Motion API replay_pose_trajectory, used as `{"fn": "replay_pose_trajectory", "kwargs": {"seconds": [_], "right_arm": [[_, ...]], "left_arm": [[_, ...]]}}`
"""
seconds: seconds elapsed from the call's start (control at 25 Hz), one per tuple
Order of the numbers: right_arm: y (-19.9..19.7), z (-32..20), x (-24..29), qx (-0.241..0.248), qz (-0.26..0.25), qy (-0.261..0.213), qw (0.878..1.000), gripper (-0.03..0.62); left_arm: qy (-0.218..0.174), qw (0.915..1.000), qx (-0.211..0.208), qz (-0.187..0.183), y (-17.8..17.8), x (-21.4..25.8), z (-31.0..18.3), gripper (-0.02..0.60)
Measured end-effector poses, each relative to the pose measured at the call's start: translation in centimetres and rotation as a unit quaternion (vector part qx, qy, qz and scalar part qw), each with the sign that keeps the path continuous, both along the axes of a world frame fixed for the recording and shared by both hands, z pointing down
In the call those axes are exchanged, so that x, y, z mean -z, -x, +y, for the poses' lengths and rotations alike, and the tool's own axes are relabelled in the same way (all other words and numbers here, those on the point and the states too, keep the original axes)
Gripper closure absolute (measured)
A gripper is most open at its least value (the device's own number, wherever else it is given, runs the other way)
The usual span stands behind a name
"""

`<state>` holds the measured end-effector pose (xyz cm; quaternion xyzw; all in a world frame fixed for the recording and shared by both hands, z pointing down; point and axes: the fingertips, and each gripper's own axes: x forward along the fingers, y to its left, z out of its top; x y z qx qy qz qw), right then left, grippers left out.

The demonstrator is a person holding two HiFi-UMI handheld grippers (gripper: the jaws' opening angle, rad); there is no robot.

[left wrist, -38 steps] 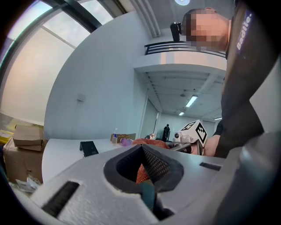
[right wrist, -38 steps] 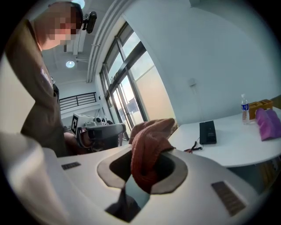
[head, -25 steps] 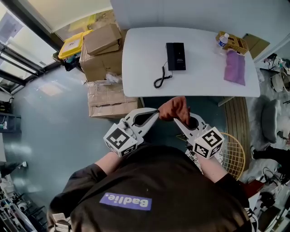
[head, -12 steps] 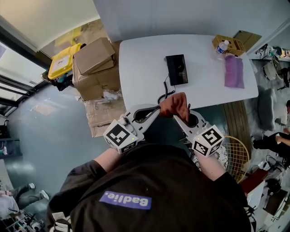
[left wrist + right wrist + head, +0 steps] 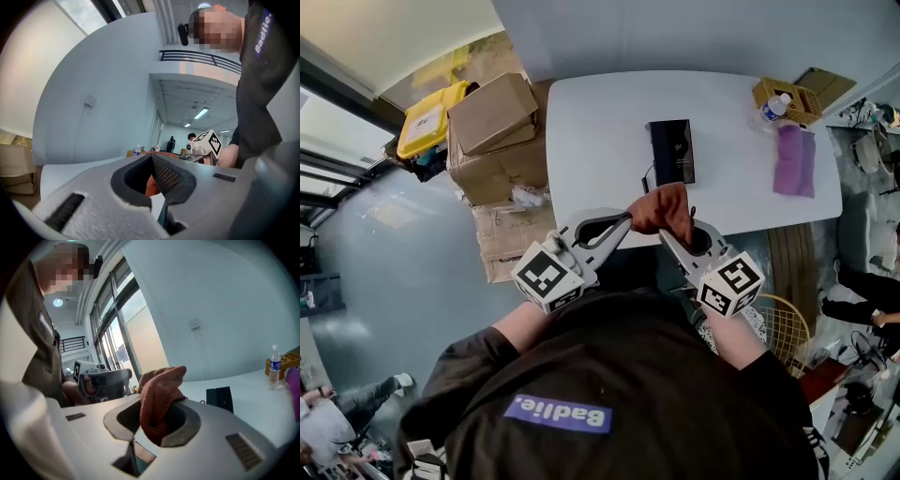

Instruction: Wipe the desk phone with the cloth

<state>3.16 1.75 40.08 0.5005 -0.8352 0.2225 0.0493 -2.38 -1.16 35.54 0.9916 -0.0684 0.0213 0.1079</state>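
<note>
Both jaw pairs, of the left gripper (image 5: 627,218) and right gripper (image 5: 665,235), are kept clamped on the cloth (image 5: 662,208) mid-frame; the phone (image 5: 672,152) is now seen slightly further right.

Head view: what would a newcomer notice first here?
A rust-red crumpled cloth stands out, pinched between the left gripper and right gripper near the table's edge. Beyond it, a black desk phone lies on the white table, with brown cardboard boxes stacked at the view's left.

"Badlie." patch (image 5: 559,414) on dark shirt (image 5: 675,375)
</note>
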Motion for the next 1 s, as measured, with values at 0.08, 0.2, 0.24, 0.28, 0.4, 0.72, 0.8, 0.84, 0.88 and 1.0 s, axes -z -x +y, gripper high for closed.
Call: {"fn": "replay_pose_trajectory", "kwargs": {"seconds": [0.08, 0.2, 0.24, 0.28, 0.4, 0.72, 0.8, 0.84, 0.88, 1.0], "right_arm": [[-1.1, -1.0, -0.5, 0.010, -0.002, 0.003, 1.000, 0.499], [-2.6, -2.6, -0.9, 0.028, -0.002, 0.006, 1.000, 0.499], [-3.2, -3.3, -1.1, 0.033, -0.001, 0.006, 0.999, 0.499], [-3.8, -4.0, -1.2, 0.036, 0.001, 0.006, 0.999, 0.499], [-5.5, -6.1, -2.0, 0.046, 0.005, 0.012, 0.999, 0.499], [-9.8, -12.7, -5.1, 0.068, 0.020, 0.023, 0.997, 0.499], [-10.6, -14.5, -5.8, 0.071, 0.022, 0.025, 0.997, 0.499], [-10.9, -15.3, -6.2, 0.074, 0.025, 0.025, 0.997, 0.499], [-11.2, -16.1, -6.6, 0.076, 0.028, 0.025, 0.996, 0.499], [-11.7, -18.3, -7.8, 0.085, 0.041, 0.027, 0.995, 0.499]], "left_arm": [[0.007, 0.9998, 0.017, -0.005, -0.7, -0.4, -0.7, 0.566], [0.010, 0.9993, 0.034, -0.009, -2.1, -0.7, -1.8, 0.566], [0.010, 0.9992, 0.037, -0.011, -2.5, -0.7, -2.2, 0.566], [0.010, 0.9990, 0.042, -0.012, -3.0, -0.8, -2.6, 0.566], [0.014, 0.9979, 0.061, -0.015, -4.2, -1.3, -4.2, 0.566], [0.011, 0.9932, 0.114, -0.021, -6.7, -2.1, -8.0, 0.566], [0.013, 0.9919, 0.124, -0.023, -7.2, -2.2, -8.7, 0.566], [0.018, 0.9911, 0.129, -0.024, -7.4, -2.2, -8.9, 0.566], [0.025, 0.9903, 0.135, -0.025, -7.6, -2.1, -9.0, 0.566], [0.038, 0.9876, 0.150, -0.027, -7.7, -2.4, -9.4, 0.566]]}}
